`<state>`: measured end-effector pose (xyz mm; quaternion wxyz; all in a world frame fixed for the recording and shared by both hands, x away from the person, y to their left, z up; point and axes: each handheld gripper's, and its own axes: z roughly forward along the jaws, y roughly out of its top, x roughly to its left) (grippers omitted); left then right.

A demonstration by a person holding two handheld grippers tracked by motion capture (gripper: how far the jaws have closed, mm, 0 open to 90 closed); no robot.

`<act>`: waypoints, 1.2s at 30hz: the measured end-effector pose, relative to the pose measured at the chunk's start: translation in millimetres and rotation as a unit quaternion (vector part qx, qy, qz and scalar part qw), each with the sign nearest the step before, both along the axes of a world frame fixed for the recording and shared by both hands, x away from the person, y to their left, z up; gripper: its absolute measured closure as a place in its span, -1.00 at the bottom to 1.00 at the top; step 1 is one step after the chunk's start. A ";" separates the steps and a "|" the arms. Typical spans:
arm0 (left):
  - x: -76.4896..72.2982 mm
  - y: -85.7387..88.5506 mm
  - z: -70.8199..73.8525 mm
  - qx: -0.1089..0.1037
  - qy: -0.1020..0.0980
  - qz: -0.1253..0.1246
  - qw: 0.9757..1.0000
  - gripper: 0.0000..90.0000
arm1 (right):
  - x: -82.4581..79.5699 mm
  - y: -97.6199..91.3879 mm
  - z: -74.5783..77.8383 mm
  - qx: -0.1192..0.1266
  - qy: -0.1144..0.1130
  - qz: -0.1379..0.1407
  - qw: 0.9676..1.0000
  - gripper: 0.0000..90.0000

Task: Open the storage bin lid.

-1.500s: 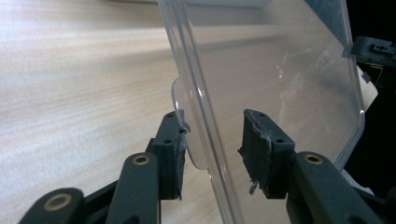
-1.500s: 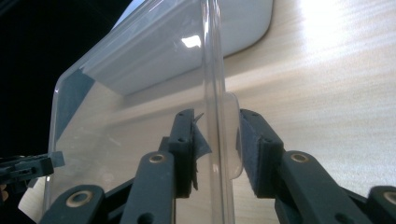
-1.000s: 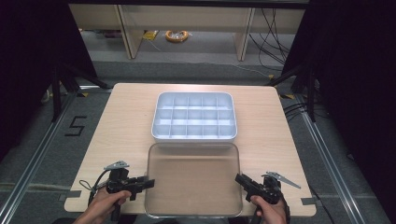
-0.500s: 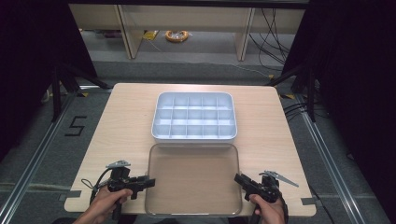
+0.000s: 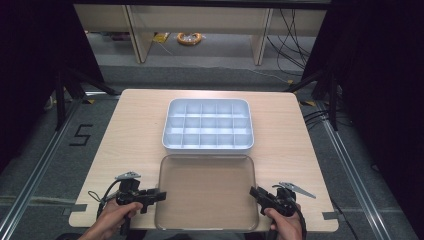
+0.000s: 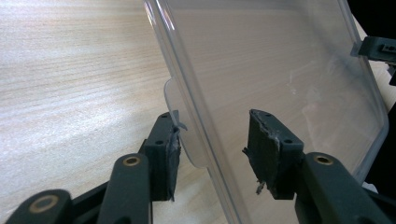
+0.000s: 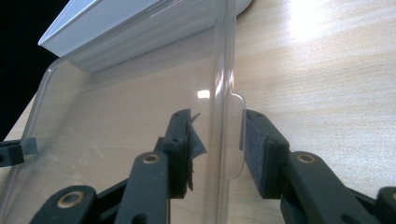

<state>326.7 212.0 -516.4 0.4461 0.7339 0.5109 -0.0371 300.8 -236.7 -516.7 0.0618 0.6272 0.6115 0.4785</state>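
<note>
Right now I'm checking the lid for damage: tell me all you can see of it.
The lid is clear, thin plastic, a rounded rectangle with a raised rim and a small tab on each short side. It lies flat on the table's near edge, just in front of the tray. The left gripper and right gripper each straddle a tab, jaws just opening, pads not pressing. Faint scuffs show, no cracks.

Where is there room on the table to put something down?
Bare wood lies left and right of the white plastic compartment tray, on the light wooden table. The near middle is crowded: the clear plastic lid lies there, with the left tongs and right tongs at its edges.
</note>
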 end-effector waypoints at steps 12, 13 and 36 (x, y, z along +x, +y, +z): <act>-1.0 -2.1 -0.4 0.018 -0.005 0.003 1.000 0.16 | 0.7 0.2 0.2 -0.025 -0.005 0.010 1.000 0.40; -1.0 -2.0 -0.3 0.019 -0.004 0.002 1.000 0.16 | 1.3 0.8 -0.5 -0.030 -0.006 0.007 1.000 0.40; -2.2 4.8 7.4 0.075 -0.047 0.005 0.996 0.07 | 3.5 -2.5 9.1 -0.066 -0.019 -0.025 0.997 0.22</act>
